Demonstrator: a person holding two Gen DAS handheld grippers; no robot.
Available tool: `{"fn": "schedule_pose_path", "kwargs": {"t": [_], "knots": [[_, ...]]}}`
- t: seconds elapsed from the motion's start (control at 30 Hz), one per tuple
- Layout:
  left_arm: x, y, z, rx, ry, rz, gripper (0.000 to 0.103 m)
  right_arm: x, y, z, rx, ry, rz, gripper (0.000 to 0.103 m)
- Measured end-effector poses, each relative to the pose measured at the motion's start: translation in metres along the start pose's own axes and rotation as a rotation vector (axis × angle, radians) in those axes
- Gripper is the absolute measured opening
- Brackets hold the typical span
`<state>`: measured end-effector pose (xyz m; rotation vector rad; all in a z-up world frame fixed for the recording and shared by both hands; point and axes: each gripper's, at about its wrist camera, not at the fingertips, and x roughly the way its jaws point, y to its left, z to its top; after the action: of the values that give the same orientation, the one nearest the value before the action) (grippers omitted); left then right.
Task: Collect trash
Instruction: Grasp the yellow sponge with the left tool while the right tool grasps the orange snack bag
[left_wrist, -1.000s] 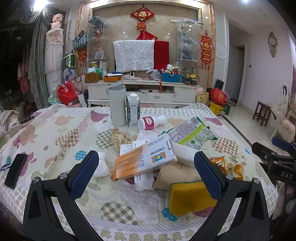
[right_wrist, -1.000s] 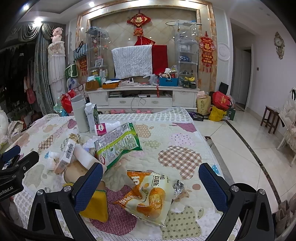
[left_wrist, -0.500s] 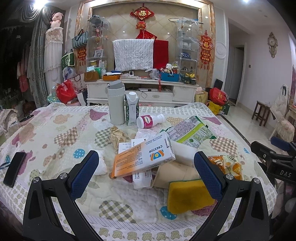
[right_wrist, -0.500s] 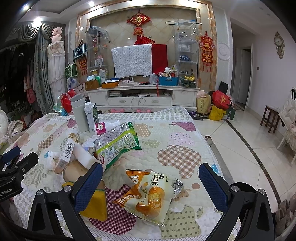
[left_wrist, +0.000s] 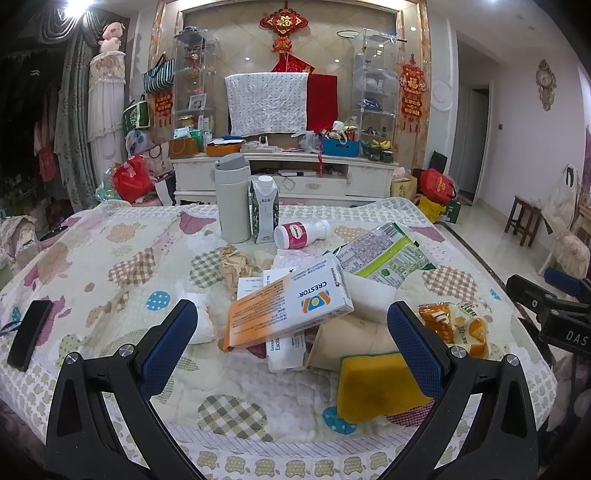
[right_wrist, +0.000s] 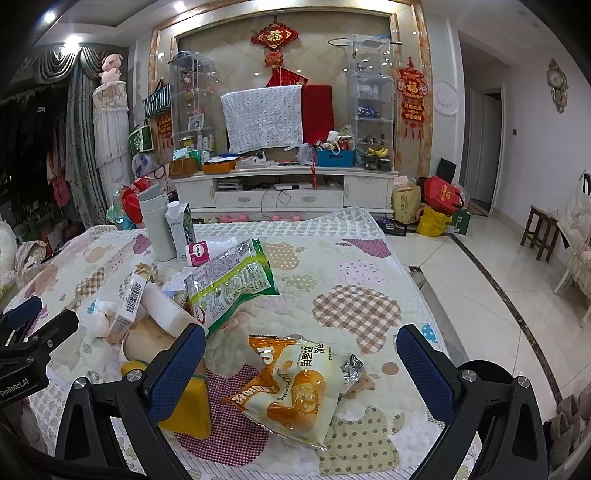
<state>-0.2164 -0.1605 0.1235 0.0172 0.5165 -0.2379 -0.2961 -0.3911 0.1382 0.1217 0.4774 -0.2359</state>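
Trash lies in a heap on a quilted table cover (left_wrist: 122, 258). In the left wrist view my left gripper (left_wrist: 291, 328) is open and empty, its jaws wide apart above an orange and white Crestor box (left_wrist: 288, 306). Near it lie a crumpled brown paper (left_wrist: 233, 263), a green snack bag (left_wrist: 384, 258), a yellow sponge (left_wrist: 373, 384) and a white tissue (left_wrist: 201, 325). In the right wrist view my right gripper (right_wrist: 301, 363) is open and empty above an orange snack bag (right_wrist: 291, 387). The green bag (right_wrist: 229, 284) lies beyond it.
A grey thermos (left_wrist: 232, 199), a milk carton (left_wrist: 264, 210) and a pink-labelled bottle (left_wrist: 301, 232) are at the back of the heap. A black phone (left_wrist: 29, 334) lies at the left edge. The table's right edge drops to a tiled floor (right_wrist: 480, 295).
Both views have shifted only slightly; the left gripper has eased a little nearer the heap. Both grippers have stayed open and nothing on the table has moved.
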Motion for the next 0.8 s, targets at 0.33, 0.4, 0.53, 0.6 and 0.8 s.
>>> {"fn": "schedule_pose_path", "kwargs": {"t": [0.33, 0.4, 0.53, 0.6, 0.8], "knots": [[0.0031, 0.0063, -0.0001, -0.017, 0.012, 0.002, 0.102, 0.0037, 0.0031, -0.002, -0.01, 0.02, 0.015, 0.103], [0.0032, 0.0062, -0.0001, -0.017, 0.012, 0.002, 0.102, 0.0051, 0.0041, -0.0029, -0.01, 0.026, 0.019, 0.103], [0.0034, 0.0066, -0.0009, -0.016, 0.012, 0.002, 0.102, 0.0061, 0.0033, -0.0046, -0.013, 0.035, 0.022, 0.103], [0.0034, 0.0065, -0.0007, -0.017, 0.013, 0.002, 0.102, 0.0066, 0.0034, -0.0051, -0.012, 0.038, 0.023, 0.103], [0.0044, 0.0071, -0.003, -0.018, 0.018, -0.001, 0.102, 0.0076, 0.0026, -0.0058, -0.011, 0.043, 0.025, 0.103]]}}
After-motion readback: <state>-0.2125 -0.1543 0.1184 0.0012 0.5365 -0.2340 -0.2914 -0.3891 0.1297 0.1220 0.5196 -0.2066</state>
